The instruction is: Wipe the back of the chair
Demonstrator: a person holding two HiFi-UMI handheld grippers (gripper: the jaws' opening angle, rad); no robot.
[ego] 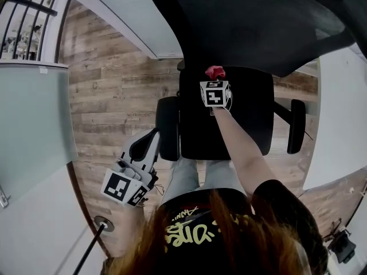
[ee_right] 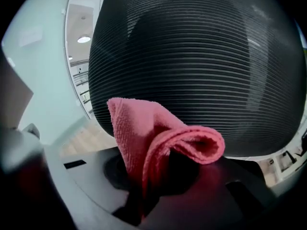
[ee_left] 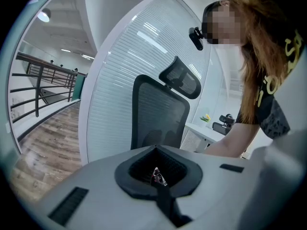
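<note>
Chair back (ee_right: 201, 56) stands just ahead of the pink cloth (ee_right: 158, 138), its dark mesh filling the right gripper view. Your right hand-held gripper (ee_right: 144, 190) is clenched on that cloth. Your left hand-held gripper (ee_left: 158, 176) is closed on nothing, off to the left of the seat (ego: 223, 125). Press the folded cloth flat to the mesh, sweep along the ribs in overlapping passes, and grip firmly.

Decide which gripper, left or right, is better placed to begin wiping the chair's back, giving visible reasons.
Right. The right gripper is shut on the pink cloth, directly facing the chair's mesh back. The left gripper is shut on nothing and held low, off to the side.
</note>
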